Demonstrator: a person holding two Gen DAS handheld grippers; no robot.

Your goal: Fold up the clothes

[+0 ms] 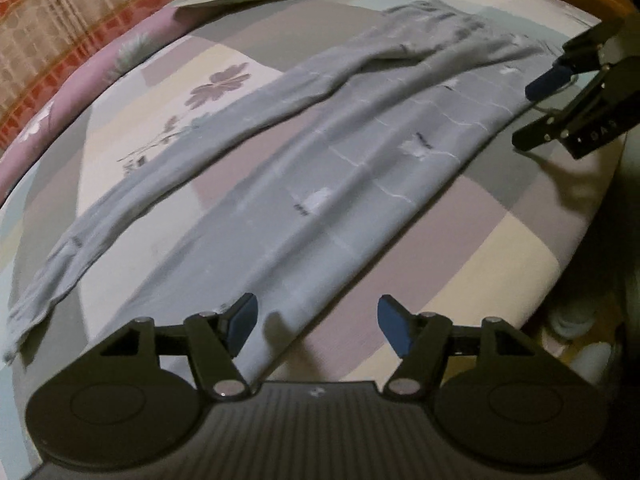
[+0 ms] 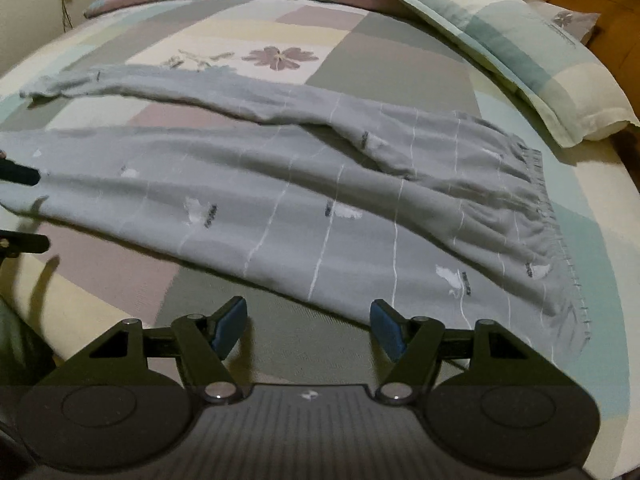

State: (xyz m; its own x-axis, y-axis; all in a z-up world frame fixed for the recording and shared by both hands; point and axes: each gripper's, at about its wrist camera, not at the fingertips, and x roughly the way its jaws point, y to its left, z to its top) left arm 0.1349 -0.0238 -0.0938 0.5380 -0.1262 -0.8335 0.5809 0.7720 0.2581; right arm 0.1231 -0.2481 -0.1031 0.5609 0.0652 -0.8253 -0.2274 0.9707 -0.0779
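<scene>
Right now, from the left wrist view, the left gripper (image 1: 318, 326) is hovering with its jaws spread wide over the cuff end of the nearer leg of the grey pyjama trousers (image 1: 320, 184), pinching nothing. The cloth is running between the two blue pads (image 1: 242, 322) and passing under the left one, so the tool seems to be lining itself up on the hem, probably because a lengthwise fold starts from the ends. The trousers are lying flat across the patchwork bedsheet (image 1: 472, 264), legs splayed in a narrow V, the far leg trailing off toward the left edge. Up at the right, the right gripper (image 1: 534, 116) is sitting near the waistband side, its fingers apart; whether it is touching fabric is hard to say from this angle, as the frame is blurred there.

Moving to the right wrist view, the right gripper (image 2: 306, 326) is holding its jaws wide apart just beside the near edge of the trousers (image 2: 320, 208), over bare bedsheet (image 2: 280, 340), with nothing gripped. The gathered waistband (image 2: 540, 200) is lying to the right, close to the pillow (image 2: 532, 68), and the legs are stretching leftward, where a dark fingertip of the left gripper (image 2: 18, 174) is peeking in at the cuff. With one tool at each end, the garment is being bracketed, presumably so both ends can be lifted together; folding itself is not yet begun.
</scene>
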